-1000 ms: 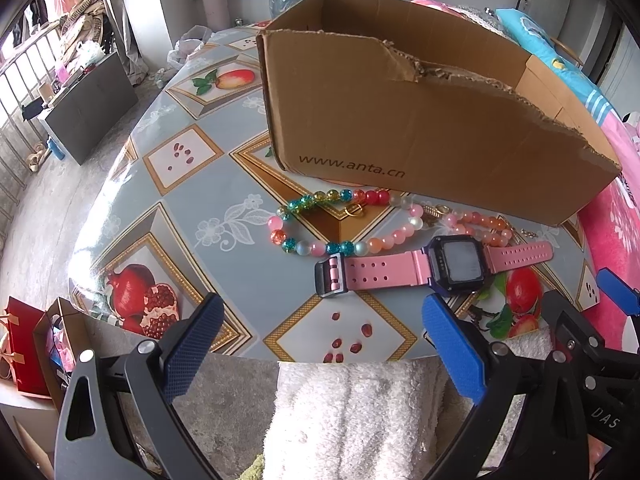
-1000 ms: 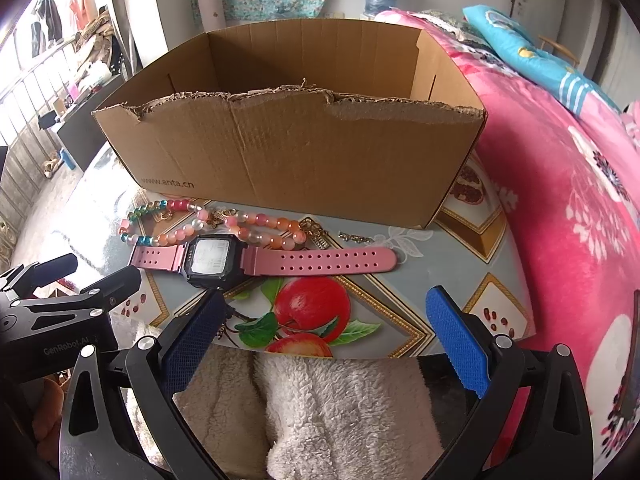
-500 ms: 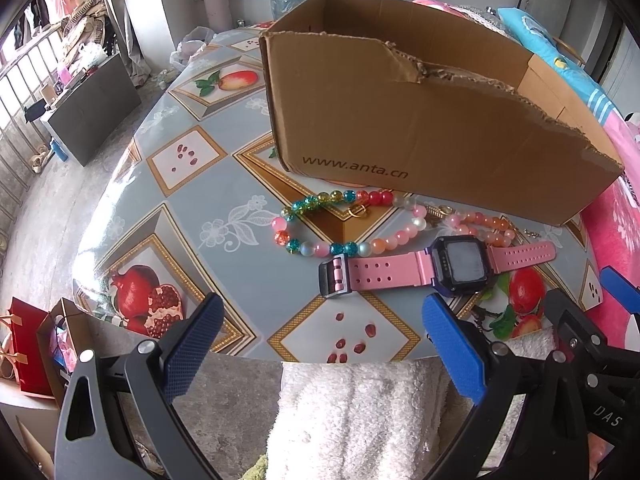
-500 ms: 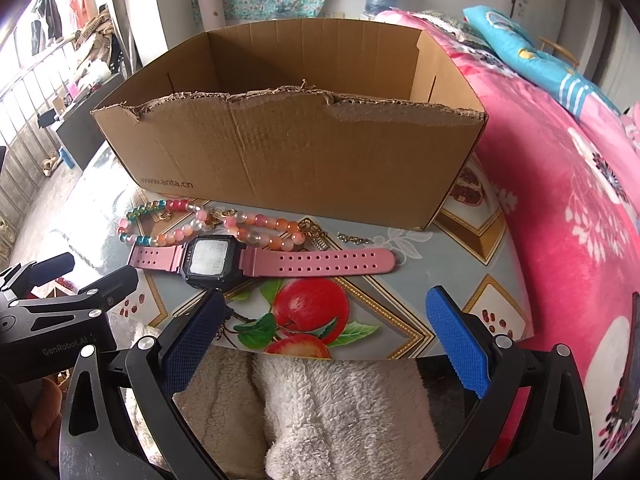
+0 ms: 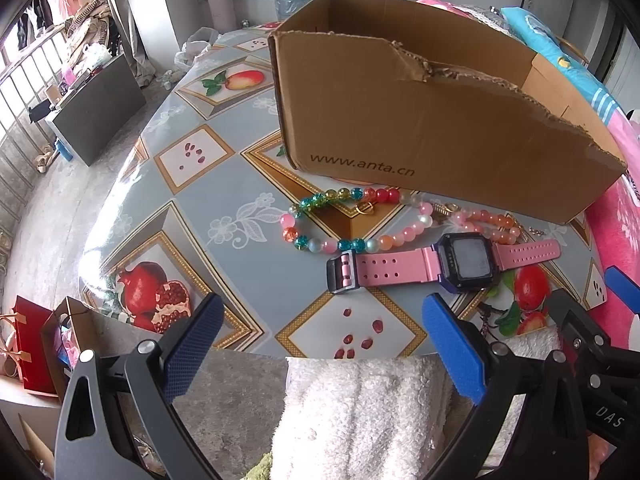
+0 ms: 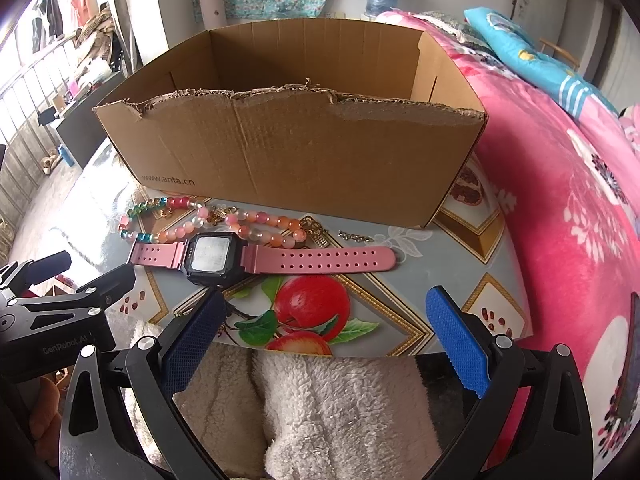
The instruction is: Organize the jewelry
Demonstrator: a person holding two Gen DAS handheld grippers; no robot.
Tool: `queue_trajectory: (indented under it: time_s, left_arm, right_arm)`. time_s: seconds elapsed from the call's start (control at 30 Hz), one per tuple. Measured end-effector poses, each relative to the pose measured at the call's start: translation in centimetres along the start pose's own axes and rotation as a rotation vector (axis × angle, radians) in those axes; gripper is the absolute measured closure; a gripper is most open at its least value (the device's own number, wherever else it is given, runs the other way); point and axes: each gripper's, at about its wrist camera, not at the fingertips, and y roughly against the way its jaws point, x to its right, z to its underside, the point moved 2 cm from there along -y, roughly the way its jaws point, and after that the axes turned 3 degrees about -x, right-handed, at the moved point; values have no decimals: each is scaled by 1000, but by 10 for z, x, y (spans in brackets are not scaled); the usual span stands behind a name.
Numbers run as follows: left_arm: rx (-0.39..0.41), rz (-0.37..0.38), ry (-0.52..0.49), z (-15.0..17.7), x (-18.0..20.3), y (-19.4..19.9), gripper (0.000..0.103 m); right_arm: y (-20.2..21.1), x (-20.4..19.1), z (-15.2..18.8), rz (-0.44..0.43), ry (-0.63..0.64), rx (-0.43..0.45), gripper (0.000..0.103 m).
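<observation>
Fruit-patterned counter, bed with pink blanket to its right. Left gripper: jaws wide, empty, at the near counter edge. Bead bracelet: flat on counter, just before the box. Pink watch: flat, strap unbuckled, touching the beads' near side. Cardboard box: open-topped, torn front rim. Right gripper: jaws wide, empty.

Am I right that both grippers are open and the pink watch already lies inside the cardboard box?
Not quite: the watch lies on the table in front of the box, as the right wrist view shows. Both grippers, left and right, are indeed open.
</observation>
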Motion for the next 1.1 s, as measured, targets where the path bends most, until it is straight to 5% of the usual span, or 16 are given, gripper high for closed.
queue_trajectory:
  time_s: [0.8, 1.1]
  left_arm:
    - [23, -12, -3, 12, 2, 13, 6]
    - [25, -20, -16, 26, 4, 10, 6]
  right_arm:
    - [17, -3, 6, 44, 20, 32, 7]
    - [24, 13, 20, 31, 3, 123, 7]
